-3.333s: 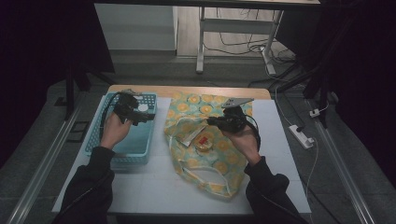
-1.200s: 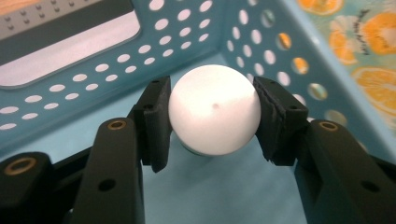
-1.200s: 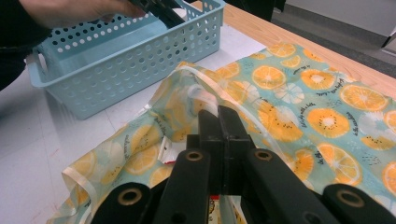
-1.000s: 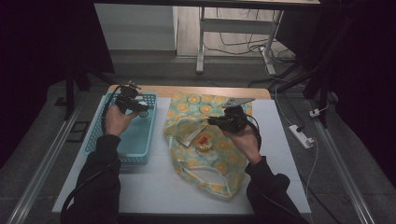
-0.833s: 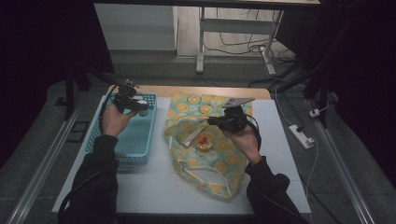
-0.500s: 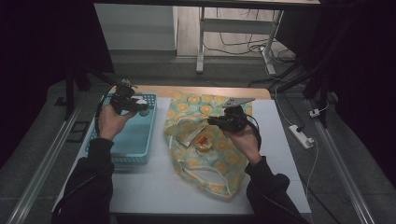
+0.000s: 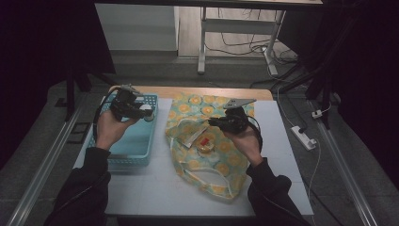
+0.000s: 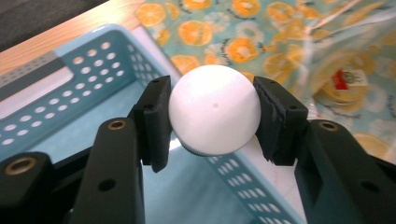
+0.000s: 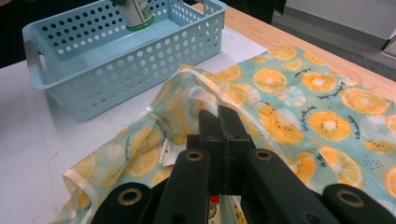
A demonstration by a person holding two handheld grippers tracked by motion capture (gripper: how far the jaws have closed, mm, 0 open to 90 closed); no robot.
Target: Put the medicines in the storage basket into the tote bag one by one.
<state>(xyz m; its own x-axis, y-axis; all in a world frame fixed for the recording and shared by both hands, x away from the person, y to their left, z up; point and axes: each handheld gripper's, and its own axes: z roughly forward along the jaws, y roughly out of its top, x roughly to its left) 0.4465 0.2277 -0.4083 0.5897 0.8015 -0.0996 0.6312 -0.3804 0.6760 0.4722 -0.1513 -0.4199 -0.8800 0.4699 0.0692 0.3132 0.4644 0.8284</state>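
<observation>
Your left gripper (image 8: 212, 121) is clamped on a bottle with a white rounded cap (image 8: 214, 115): in the left gripper view the cap sits squarely between the two black pads (image 8: 156, 122), both pressing on its sides, and the bottle's long axis runs away from you along the jaws, so you see it end-on. In the right gripper view the green-and-white body of that bottle (image 9: 137, 13) hangs at the far end of the blue basket (image 9: 105, 60), base down, above the basket floor. From the high view your left hand (image 7: 112, 129) holds it over the basket's far right corner (image 7: 151, 101), just beside the rim nearest the bag. Your right gripper (image 9: 219, 135) is pressed together on the pale edge of the orange-print bag (image 9: 299, 88), holding up a fold of its mouth; a small round tub with a red label (image 7: 205, 143) lies inside. The bag mouth (image 7: 188, 134) lies to the right of the bottle, across the basket wall, and faces the basket. The coming move, as I judge it, turns on that: carry the bottle rightward over the rim and tip its axis toward the opening your right hand keeps lifted.
</observation>
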